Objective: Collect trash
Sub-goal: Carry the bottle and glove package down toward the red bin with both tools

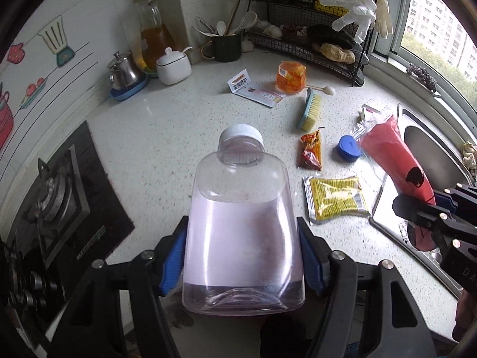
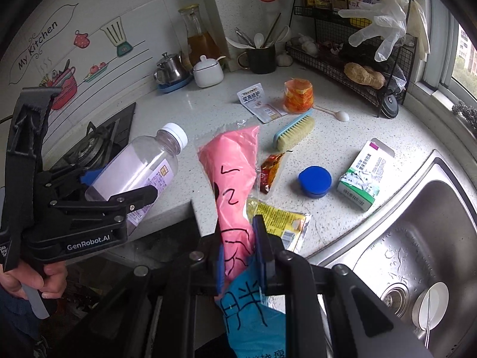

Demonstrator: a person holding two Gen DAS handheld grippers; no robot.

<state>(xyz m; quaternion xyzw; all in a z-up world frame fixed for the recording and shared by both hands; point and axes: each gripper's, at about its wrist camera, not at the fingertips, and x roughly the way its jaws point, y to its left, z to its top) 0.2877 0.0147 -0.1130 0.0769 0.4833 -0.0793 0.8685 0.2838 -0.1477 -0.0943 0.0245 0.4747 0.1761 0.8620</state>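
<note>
My left gripper (image 1: 242, 240) is shut on a clear plastic bottle (image 1: 243, 223) with a white cap and pale purple label, held above the counter's front edge; the bottle also shows in the right wrist view (image 2: 140, 167). My right gripper (image 2: 240, 238) is shut on a pink and blue plastic packet (image 2: 232, 179) with black writing, lifted over the counter; the packet shows in the left wrist view (image 1: 393, 161). On the counter lie a yellow sachet (image 1: 337, 198), a red-orange sauce packet (image 1: 310, 149), a blue lid (image 1: 347, 148), a white wrapper (image 1: 253, 89) and a torn medicine box (image 2: 365, 176).
A scrub brush (image 1: 310, 109), an orange jar (image 1: 290, 77) and a small spoon (image 1: 323, 89) lie mid-counter. A gas stove (image 1: 50, 205) is at left, a steel sink (image 2: 417, 238) at right. Teapot, sugar pot, utensil cup and a wire rack (image 1: 313, 41) line the back.
</note>
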